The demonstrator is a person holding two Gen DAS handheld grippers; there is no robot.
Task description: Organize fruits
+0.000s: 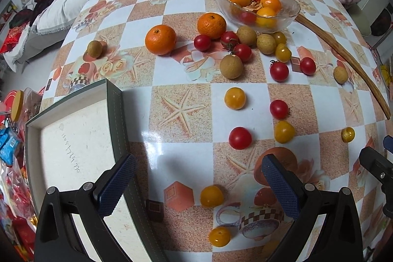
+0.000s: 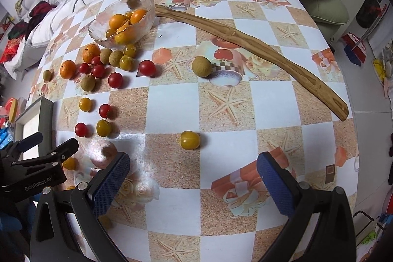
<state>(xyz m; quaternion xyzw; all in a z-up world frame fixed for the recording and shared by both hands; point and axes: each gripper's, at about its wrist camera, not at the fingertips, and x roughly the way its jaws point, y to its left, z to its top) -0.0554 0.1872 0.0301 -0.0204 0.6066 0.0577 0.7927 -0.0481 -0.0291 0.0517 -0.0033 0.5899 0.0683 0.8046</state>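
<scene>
Fruits lie scattered on a checkered tablecloth: two oranges (image 1: 160, 39) (image 1: 211, 25), several red tomatoes (image 1: 240, 138), yellow tomatoes (image 1: 235, 98) and brown longans (image 1: 231, 66). A glass bowl (image 1: 289, 19) at the far side holds oranges and small tomatoes; it also shows in the right wrist view (image 2: 145, 23). My left gripper (image 1: 199, 184) is open and empty above the table, with a yellow tomato (image 1: 211, 196) between its fingers. My right gripper (image 2: 194, 183) is open and empty, just short of a lone yellow tomato (image 2: 189, 140). A longan (image 2: 201, 66) lies further ahead.
An empty box lid (image 1: 73, 139) lies at the table's near left edge. A long curved wooden stick (image 2: 258, 50) runs from the bowl to the right edge. A sofa with blankets stands behind the table. The left gripper's body (image 2: 32, 168) shows at the right view's left.
</scene>
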